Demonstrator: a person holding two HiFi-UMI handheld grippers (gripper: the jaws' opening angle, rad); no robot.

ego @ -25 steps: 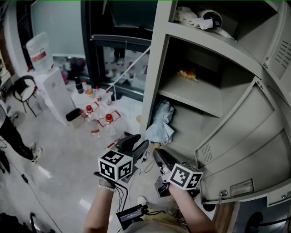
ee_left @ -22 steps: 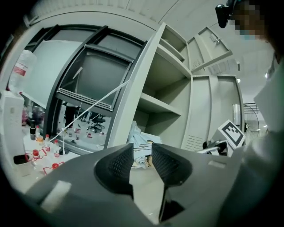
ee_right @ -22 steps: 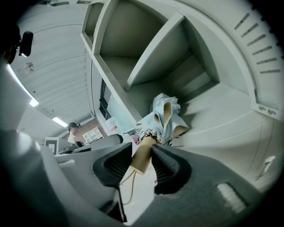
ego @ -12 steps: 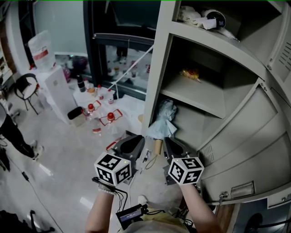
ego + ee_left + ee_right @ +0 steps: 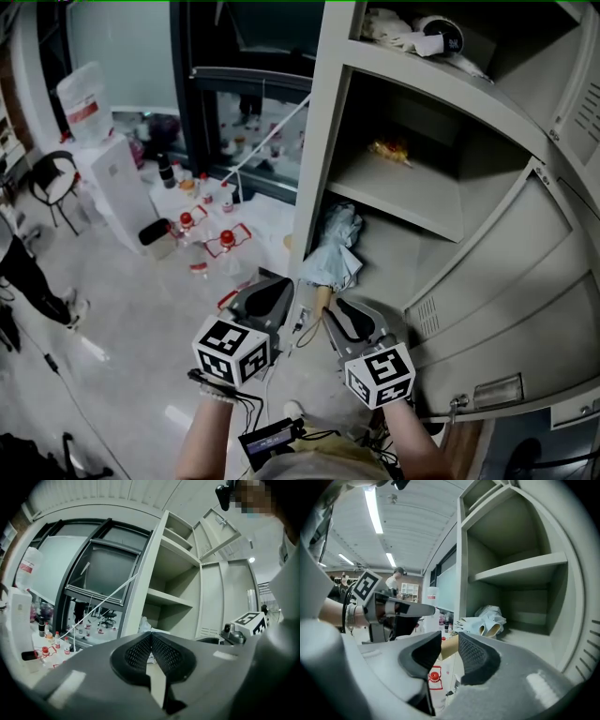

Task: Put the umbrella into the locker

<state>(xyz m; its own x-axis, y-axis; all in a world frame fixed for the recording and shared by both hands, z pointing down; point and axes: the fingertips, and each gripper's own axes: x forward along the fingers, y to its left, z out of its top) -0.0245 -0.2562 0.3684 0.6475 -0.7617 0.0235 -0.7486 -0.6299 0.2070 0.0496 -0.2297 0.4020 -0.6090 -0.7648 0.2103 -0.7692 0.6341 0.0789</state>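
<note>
A pale blue folded umbrella (image 5: 336, 244) lies in the lower open compartment of the grey locker (image 5: 398, 258), its wooden handle (image 5: 322, 299) sticking out over the front edge. My right gripper (image 5: 330, 307) is right at that handle; in the right gripper view the handle (image 5: 448, 646) shows in the gap between the jaws of the right gripper (image 5: 450, 645), which are opening, and the umbrella's cloth (image 5: 486, 622) lies beyond. My left gripper (image 5: 278, 292) hovers just left of the handle, shut and empty (image 5: 151, 638).
The locker door (image 5: 511, 281) hangs open at the right. A yellow item (image 5: 387, 150) lies on the shelf above, and white things (image 5: 412, 37) on the top shelf. Bottles (image 5: 202, 234), a white cabinet with a water jug (image 5: 80, 105) and a chair (image 5: 47, 187) stand on the floor to the left.
My left gripper's jaws have closed. My right gripper has rolled and risen a little, its jaws shutting and then parting again at the handle. The umbrella has stayed in place.
</note>
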